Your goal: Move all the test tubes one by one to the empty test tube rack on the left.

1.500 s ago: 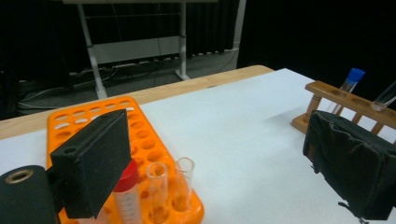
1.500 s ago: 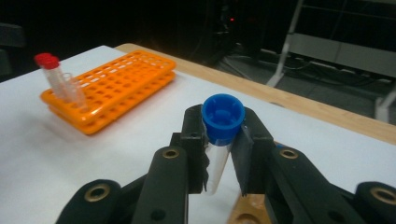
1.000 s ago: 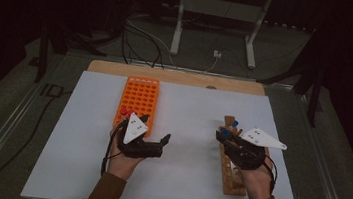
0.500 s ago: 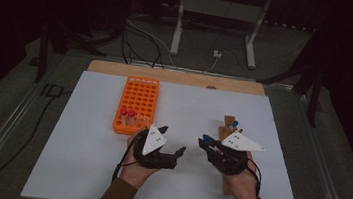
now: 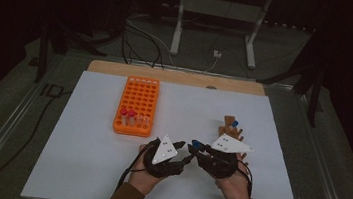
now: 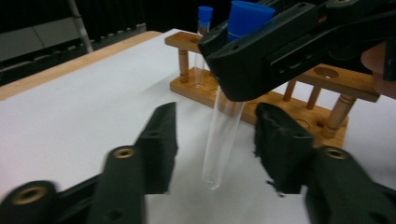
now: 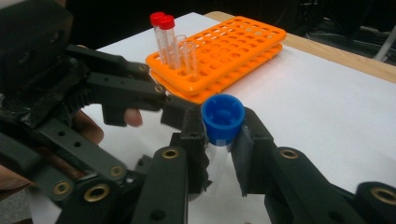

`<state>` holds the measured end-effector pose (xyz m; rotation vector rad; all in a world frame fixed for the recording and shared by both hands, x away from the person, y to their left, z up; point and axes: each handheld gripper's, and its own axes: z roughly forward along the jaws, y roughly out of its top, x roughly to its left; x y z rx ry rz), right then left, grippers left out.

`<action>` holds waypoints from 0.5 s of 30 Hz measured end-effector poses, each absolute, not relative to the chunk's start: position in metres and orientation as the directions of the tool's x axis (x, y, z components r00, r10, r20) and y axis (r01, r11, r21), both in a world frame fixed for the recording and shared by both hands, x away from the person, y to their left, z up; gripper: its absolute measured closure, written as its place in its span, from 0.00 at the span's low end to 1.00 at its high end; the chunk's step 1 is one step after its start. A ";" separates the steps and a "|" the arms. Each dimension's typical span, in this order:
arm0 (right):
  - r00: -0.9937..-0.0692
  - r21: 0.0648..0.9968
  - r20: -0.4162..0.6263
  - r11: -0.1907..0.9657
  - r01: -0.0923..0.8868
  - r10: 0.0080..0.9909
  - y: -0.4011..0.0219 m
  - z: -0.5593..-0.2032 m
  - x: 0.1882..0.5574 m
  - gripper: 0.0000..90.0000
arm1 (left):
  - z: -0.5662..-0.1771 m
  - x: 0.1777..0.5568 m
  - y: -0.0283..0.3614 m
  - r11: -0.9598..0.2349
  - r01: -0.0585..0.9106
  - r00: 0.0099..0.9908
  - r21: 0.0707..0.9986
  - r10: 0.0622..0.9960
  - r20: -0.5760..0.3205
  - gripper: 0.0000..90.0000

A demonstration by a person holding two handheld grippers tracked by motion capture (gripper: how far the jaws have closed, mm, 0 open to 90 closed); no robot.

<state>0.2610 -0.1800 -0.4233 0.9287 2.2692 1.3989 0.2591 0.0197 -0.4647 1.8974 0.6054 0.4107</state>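
the right gripper [image 7: 223, 140] is clamping a blue-capped tube [image 6: 223, 135] just under its cap, hanging it upright above the white mat [image 5: 81, 169] for a handover. the left gripper [image 6: 215, 140] has just been closing, its jaws flanking the glass without touching yet. farther off, the wooden rack [image 6: 327, 79] and orange rack [image 7: 224, 51] are standing by.

Both forearms are coming in from the bottom of the high view, hands close together. The right gripper [image 5: 194, 145] is clamping shut, its jaws pointing toward the left gripper [image 5: 183, 160]. The left gripper's jaws have just been closing, and they are standing apart, pads pressing nothing.
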 end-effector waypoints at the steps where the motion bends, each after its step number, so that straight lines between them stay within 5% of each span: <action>1: -0.740 0.879 0.065 0.312 0.360 0.670 -0.179 -0.423 0.261 0.84 | -0.465 0.259 0.020 -0.318 0.221 0.813 0.922 0.582 0.006 0.64; 15: -0.753 0.876 0.089 0.309 0.370 0.652 -0.179 -0.426 0.262 0.80 | -0.465 0.259 0.020 -0.333 0.215 0.820 0.918 0.573 0.016 0.85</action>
